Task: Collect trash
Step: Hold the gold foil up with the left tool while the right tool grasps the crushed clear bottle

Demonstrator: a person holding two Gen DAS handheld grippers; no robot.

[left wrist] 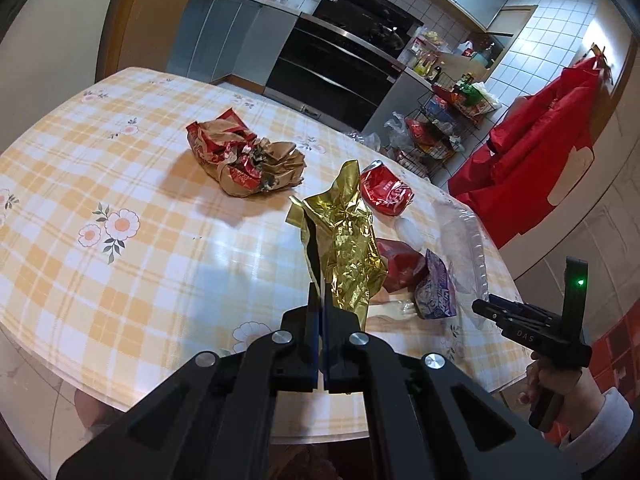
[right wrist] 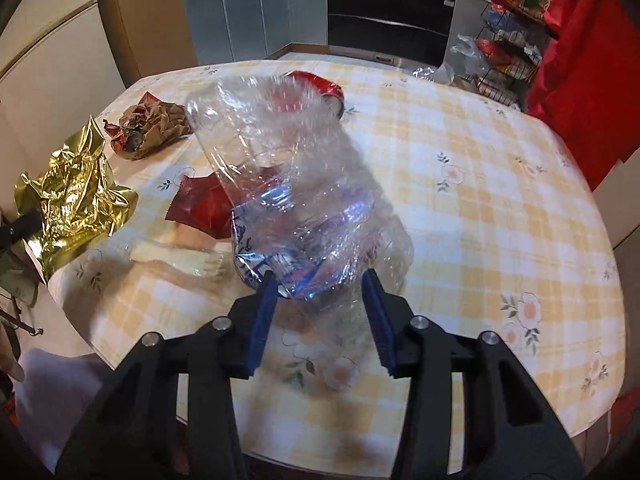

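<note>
My left gripper (left wrist: 320,280) is clamped tight on the gold foil (left wrist: 344,236) above the table (left wrist: 120,184); my right gripper (right wrist: 320,292), half open, pinches the clear plastic wrap (right wrist: 288,168).

The table (right wrist: 500,208) carries the litter: a crumpled paper bag (left wrist: 244,156) lies far and left on it, a crushed can (left wrist: 384,192) to its right, and two snack wrappers (left wrist: 416,276) nearer, toward the right edge. The left gripper (left wrist: 320,280) holds a foil wrapper (left wrist: 344,240) up above the table, in front of the can and left of the snack wrappers. Right of it, the right gripper (right wrist: 320,292) has a plastic bottle (right wrist: 296,184) between its fingers, raised over the snack wrappers.
</note>
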